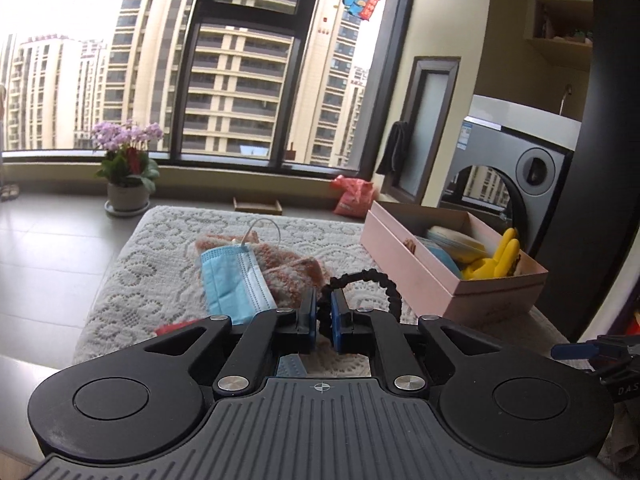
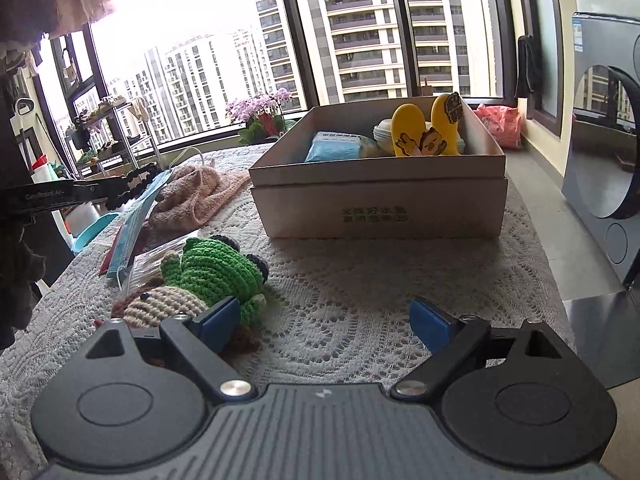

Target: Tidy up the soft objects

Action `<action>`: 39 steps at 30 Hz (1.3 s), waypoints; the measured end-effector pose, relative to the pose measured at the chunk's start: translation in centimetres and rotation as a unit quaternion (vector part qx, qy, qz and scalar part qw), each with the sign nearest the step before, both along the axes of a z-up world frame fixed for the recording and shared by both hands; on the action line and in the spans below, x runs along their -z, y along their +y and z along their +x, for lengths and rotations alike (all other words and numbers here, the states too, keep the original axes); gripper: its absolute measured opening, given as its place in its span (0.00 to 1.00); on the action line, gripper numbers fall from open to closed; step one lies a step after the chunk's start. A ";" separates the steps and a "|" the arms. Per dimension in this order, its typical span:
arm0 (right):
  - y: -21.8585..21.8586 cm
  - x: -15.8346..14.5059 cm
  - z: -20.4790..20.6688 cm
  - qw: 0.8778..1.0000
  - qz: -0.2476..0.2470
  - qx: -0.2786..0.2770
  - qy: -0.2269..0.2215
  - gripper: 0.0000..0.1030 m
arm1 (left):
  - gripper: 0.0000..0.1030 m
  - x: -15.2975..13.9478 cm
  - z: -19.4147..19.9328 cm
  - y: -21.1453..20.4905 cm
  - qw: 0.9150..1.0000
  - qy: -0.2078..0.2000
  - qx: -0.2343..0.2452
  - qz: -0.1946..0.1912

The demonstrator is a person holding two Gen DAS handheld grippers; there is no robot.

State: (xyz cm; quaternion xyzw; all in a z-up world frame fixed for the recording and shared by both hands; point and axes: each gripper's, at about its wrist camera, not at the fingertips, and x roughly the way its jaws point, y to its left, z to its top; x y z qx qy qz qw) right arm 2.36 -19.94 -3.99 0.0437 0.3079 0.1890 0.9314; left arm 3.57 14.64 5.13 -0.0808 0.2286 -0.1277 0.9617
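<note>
My left gripper [image 1: 324,322] is shut on a black hair scrunchie [image 1: 368,280] and holds it above the lace-covered table. A blue face mask [image 1: 234,280] lies on a pink knitted cloth [image 1: 288,268] just ahead. The pink box [image 1: 448,276] to the right holds yellow insoles [image 1: 500,258] and blue packs. My right gripper [image 2: 324,320] is open and empty, low over the table. A green crochet toy [image 2: 218,268] and a beige crochet toy [image 2: 156,306] lie by its left finger. The box [image 2: 380,200] stands ahead, with insoles [image 2: 424,128] inside.
A flower pot [image 1: 126,196] stands on the floor by the window. A washing machine [image 1: 516,172] is at the right. A red bag [image 1: 354,196] lies by the sill. A shelf rack [image 2: 108,132] stands at the far left in the right wrist view.
</note>
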 end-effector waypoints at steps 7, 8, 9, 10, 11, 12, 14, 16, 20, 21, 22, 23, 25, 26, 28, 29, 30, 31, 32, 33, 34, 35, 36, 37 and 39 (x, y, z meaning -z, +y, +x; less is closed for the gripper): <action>4.8 -3.7 -0.4 0.994 -0.064 -0.063 -0.068 0.89 | 0.09 1.9 -7.2 2.0 0.999 0.027 -0.031 0.011; 5.9 -4.7 0.1 0.993 -0.056 -0.077 -0.063 0.89 | 0.09 2.0 -7.9 2.6 0.999 0.026 -0.043 0.008; 6.9 -5.4 0.5 0.993 -0.048 -0.085 -0.059 0.89 | 0.09 2.2 -8.4 3.3 0.998 0.027 -0.054 0.001; 8.4 -6.4 1.2 0.993 -0.036 -0.098 -0.052 0.89 | 0.09 2.2 -8.9 3.9 0.998 0.027 -0.062 -0.007; 10.0 -7.1 1.9 0.993 -0.029 -0.111 -0.038 0.89 | 0.09 2.3 -9.3 4.4 0.997 0.027 -0.067 -0.015; 11.7 -7.5 2.8 0.992 -0.025 -0.126 -0.019 0.89 | 0.09 2.3 -9.6 4.8 0.997 0.026 -0.068 -0.022; 15.3 -7.7 4.7 0.989 -0.020 -0.146 0.015 0.89 | 0.09 2.5 -10.2 5.2 0.997 0.022 -0.067 -0.035; 19.2 -6.9 6.5 0.986 -0.028 -0.158 0.036 0.84 | 0.10 2.7 -10.7 5.4 0.997 0.020 -0.061 -0.047; 24.9 -4.2 9.5 0.983 -0.052 -0.152 0.085 0.61 | 0.09 3.0 -11.3 5.4 0.998 0.018 -0.045 -0.051; 25.6 -3.8 10.1 0.982 -0.049 -0.153 0.099 0.45 | 0.09 3.0 -11.5 5.4 0.998 0.018 -0.041 -0.052; 26.3 -3.4 10.7 0.979 -0.050 -0.158 0.116 0.33 | 0.09 3.0 -11.7 5.4 0.998 0.017 -0.038 -0.054; 26.7 -3.2 10.9 0.978 -0.056 -0.160 0.123 0.12 | 0.09 3.1 -11.9 5.4 0.998 0.017 -0.035 -0.057; 26.7 -3.0 10.4 0.974 -0.072 -0.170 0.134 0.04 | 0.10 3.1 -12.3 5.3 0.997 0.017 -0.030 -0.063; 26.1 -3.4 9.8 0.973 -0.069 -0.172 0.134 0.03 | 0.10 3.1 -12.4 5.2 0.997 0.018 -0.025 -0.064; 24.2 -5.0 7.9 0.977 -0.062 -0.175 0.109 0.03 | 0.10 3.0 -12.6 4.8 0.998 0.020 -0.016 -0.064; 22.7 -6.1 6.8 0.978 -0.056 -0.177 0.093 0.02 | 0.10 2.9 -12.6 4.4 0.998 0.021 -0.009 -0.065; 21.5 -6.8 5.8 0.979 -0.050 -0.177 0.084 0.02 | 0.10 2.8 -12.6 4.0 0.998 0.021 -0.001 -0.064; 19.2 -7.9 4.5 0.981 -0.037 -0.176 0.074 0.02 | 0.10 2.6 -12.7 3.5 0.998 0.021 0.008 -0.064; 17.2 -8.6 3.5 0.982 -0.026 -0.172 0.069 0.02 | 0.10 2.4 -12.7 2.9 0.998 0.020 0.019 -0.064; 15.7 -9.1 2.7 0.984 -0.020 -0.166 0.064 0.02 | 0.10 2.2 -12.7 2.3 0.997 0.019 0.030 -0.063; 13.3 -9.8 1.6 0.987 -0.012 -0.151 0.055 0.02 | 0.10 1.9 -12.6 1.6 0.997 0.017 0.040 -0.062; 11.2 -10.2 0.6 0.990 -0.007 -0.137 0.045 0.02 | 0.10 1.6 -12.5 1.0 0.997 0.014 0.051 -0.061; 9.1 -10.6 -0.4 0.992 -0.001 -0.123 0.038 0.02 | 0.10 1.2 -12.3 0.3 0.996 0.011 0.061 -0.059; 7.0 -10.8 -1.3 0.993 0.009 -0.109 0.033 0.02 | 0.10 0.8 -11.9 -0.3 0.996 0.009 0.071 -0.059; 3.2 -10.8 -2.8 0.996 0.026 -0.082 0.029 0.02 | 0.10 -0.3 -10.7 -1.5 0.994 0.004 0.083 -0.064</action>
